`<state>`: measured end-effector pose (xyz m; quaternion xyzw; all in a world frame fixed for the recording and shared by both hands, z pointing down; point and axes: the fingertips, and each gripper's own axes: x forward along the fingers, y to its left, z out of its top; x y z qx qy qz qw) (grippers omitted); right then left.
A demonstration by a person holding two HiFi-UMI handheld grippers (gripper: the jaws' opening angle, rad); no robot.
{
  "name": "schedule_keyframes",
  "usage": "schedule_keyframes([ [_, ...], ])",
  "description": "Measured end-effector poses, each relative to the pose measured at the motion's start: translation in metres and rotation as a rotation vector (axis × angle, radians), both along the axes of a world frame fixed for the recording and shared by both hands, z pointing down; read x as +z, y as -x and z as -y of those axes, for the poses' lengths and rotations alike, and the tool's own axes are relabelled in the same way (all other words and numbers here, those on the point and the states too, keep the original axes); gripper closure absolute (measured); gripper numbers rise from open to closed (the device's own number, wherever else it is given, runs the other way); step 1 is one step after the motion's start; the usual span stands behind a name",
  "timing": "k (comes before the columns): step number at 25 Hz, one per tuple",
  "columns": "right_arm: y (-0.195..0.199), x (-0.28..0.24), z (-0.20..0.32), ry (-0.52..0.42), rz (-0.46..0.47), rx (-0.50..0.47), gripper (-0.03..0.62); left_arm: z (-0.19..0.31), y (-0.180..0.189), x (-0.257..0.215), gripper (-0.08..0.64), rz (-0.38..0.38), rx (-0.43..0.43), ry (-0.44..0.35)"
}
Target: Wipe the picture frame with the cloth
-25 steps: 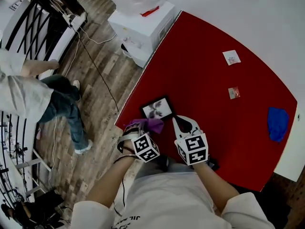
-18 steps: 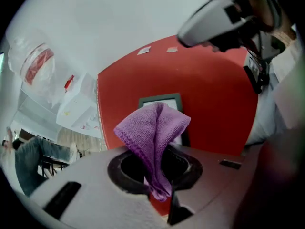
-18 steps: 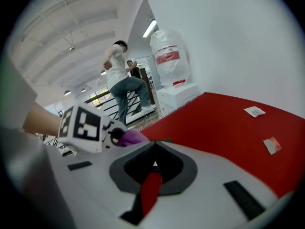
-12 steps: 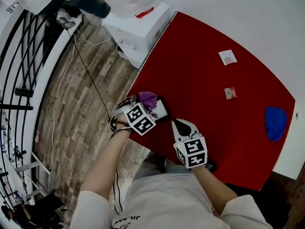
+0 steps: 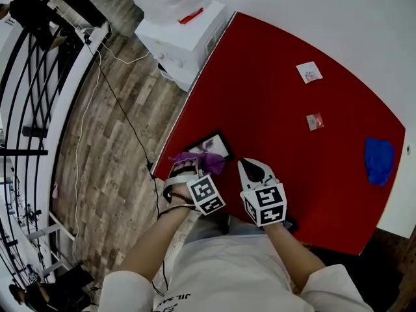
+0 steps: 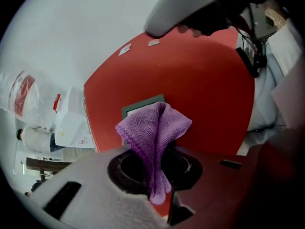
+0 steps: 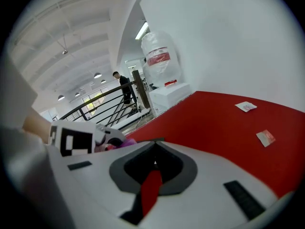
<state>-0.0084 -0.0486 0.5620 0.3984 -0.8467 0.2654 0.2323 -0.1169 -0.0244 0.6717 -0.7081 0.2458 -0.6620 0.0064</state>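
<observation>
A small black picture frame [image 5: 213,145] lies flat near the left corner of the red table [image 5: 279,109]; in the left gripper view the picture frame [image 6: 138,104] shows just beyond the cloth. My left gripper [image 5: 184,168] is shut on a purple cloth [image 5: 200,162], which bunches up between its jaws as the purple cloth [image 6: 153,132] and covers the frame's near edge. My right gripper [image 5: 254,169] sits shut just right of the frame, with nothing between its jaws. Its tip [image 7: 153,149] points across the table.
A white box [image 5: 185,38] with a clear bag on top stands off the table's far-left corner. Two small cards [image 5: 309,72] [image 5: 315,121] and a blue cloth [image 5: 378,160] lie on the right of the table. A black railing [image 5: 32,77] runs along the floor's left side.
My left gripper with the purple cloth pushed forward over the frame half a second ago, then drew back toward me. The right gripper stayed almost still. A person at the left has left the view.
</observation>
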Motion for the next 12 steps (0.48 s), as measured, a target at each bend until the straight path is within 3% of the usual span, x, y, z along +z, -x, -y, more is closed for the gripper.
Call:
schedule_keyframes([
  [6, 0.000, 0.001, -0.001, 0.004, 0.004, 0.009, 0.588, -0.024, -0.013, 0.006, 0.497, -0.043, -0.015, 0.036],
  [12, -0.003, 0.004, -0.013, 0.020, 0.002, 0.012, 0.588, 0.052, 0.011, -0.005, 0.497, -0.153, -0.238, 0.074],
])
